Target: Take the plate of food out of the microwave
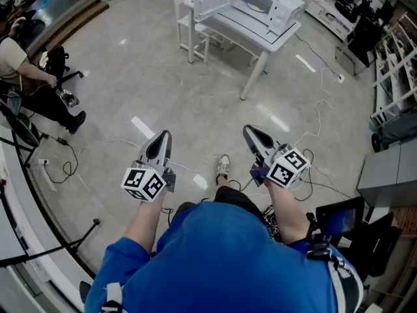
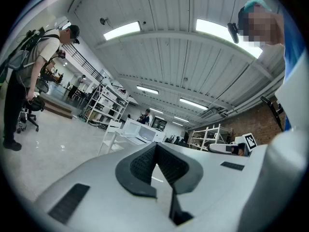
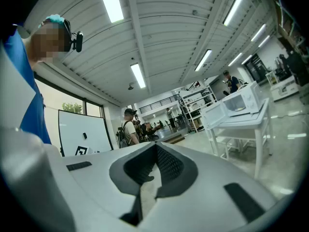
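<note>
Well, you hold your left gripper [image 1: 163,136] and right gripper [image 1: 251,131] level, both clenched on nothing, well apart from the table [image 1: 259,42]. What looks like the plate [image 1: 255,7] sits inside the open microwave [image 1: 281,8], along the tabletop's far edge.

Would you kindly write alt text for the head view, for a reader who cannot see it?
A person in a blue shirt, seen from above, holds the left gripper and right gripper level, both shut and empty, facing a white table across a concrete floor. On the table stands an open microwave with the plate of food inside.
</note>
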